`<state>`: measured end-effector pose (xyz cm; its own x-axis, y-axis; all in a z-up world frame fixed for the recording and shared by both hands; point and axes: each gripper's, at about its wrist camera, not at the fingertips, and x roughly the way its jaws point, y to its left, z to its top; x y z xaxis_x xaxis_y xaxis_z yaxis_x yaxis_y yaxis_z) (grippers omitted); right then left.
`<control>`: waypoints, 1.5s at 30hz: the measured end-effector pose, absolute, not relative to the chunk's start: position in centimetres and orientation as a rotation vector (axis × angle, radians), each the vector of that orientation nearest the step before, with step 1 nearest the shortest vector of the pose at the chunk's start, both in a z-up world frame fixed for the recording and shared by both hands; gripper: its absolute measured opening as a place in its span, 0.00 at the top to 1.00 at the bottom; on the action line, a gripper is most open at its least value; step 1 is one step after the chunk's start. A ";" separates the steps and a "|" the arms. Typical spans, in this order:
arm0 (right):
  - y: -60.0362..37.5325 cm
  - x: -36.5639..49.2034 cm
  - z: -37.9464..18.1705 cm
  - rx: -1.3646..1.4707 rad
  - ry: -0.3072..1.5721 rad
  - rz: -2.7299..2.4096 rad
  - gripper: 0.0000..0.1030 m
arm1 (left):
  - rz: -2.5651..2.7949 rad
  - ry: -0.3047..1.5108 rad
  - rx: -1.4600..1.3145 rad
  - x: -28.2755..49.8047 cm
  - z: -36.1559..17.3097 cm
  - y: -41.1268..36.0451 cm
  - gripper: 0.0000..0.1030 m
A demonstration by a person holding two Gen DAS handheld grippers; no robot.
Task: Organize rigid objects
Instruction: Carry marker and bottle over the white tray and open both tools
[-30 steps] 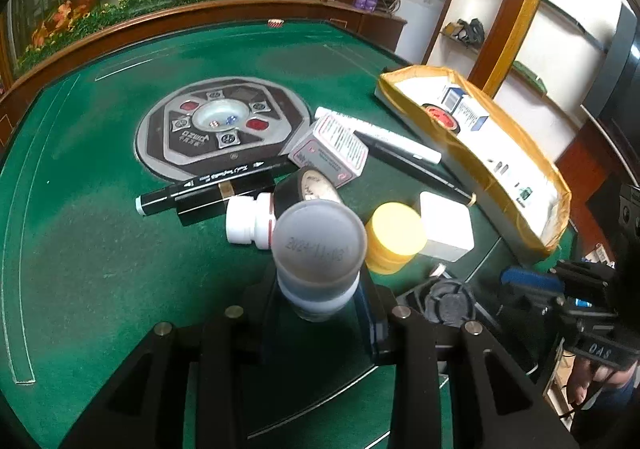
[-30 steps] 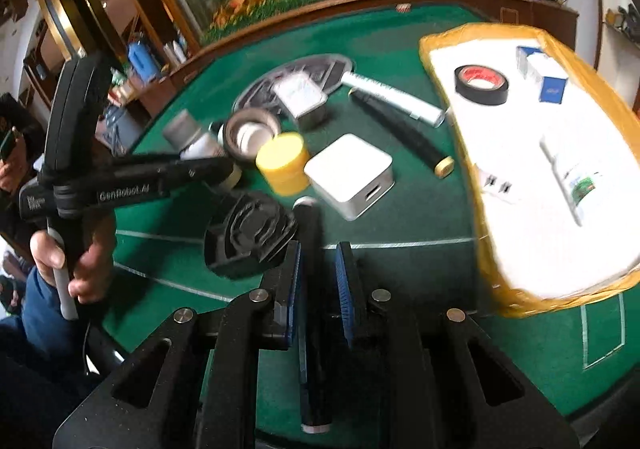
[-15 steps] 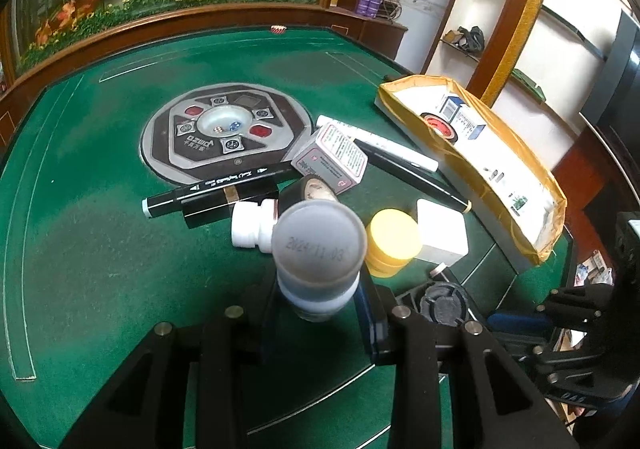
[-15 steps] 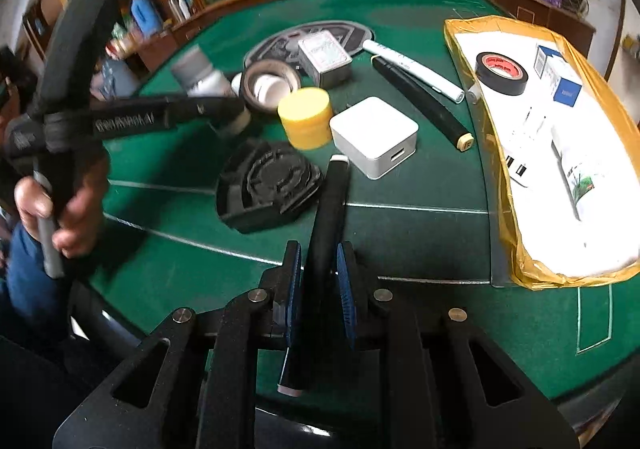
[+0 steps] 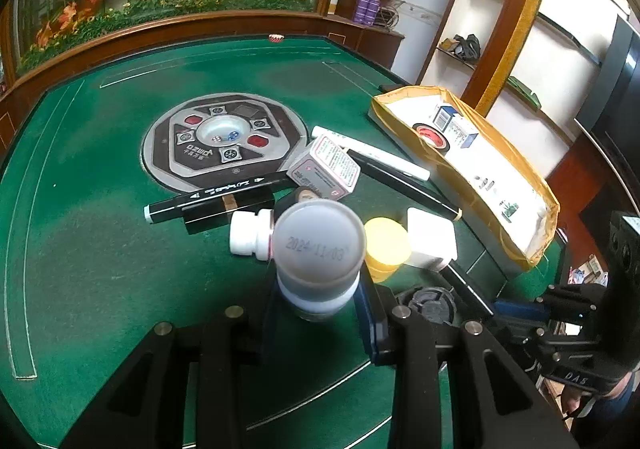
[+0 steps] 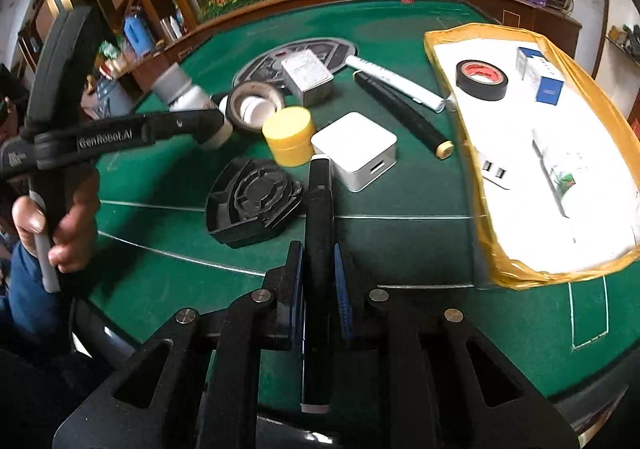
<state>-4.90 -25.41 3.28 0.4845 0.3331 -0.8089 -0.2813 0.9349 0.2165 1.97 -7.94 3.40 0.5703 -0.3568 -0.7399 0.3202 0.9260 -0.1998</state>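
Gripping a grey-capped white bottle [image 5: 320,261], black marker [image 6: 318,249] clamped lengthwise.

My left wrist camera sits just behind the left gripper [image 5: 320,313], angled down over the green table [image 5: 100,249], its far wooden rim at twelve o'clock and the yellow-edged tray [image 5: 516,185] at two. My right wrist camera looks steeply down past the right gripper [image 6: 318,273], with the same tray at two o'clock. Both views share the yellow jar [image 5: 386,245] [image 6: 288,135], the white box [image 5: 430,235] [image 6: 356,149] and the central clutter, all close.
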 end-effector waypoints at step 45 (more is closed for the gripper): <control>-43.6 1.7 5.9 0.180 0.855 0.111 0.86 | -0.797 1.255 -0.076 7.2 1.2 -31.7 0.66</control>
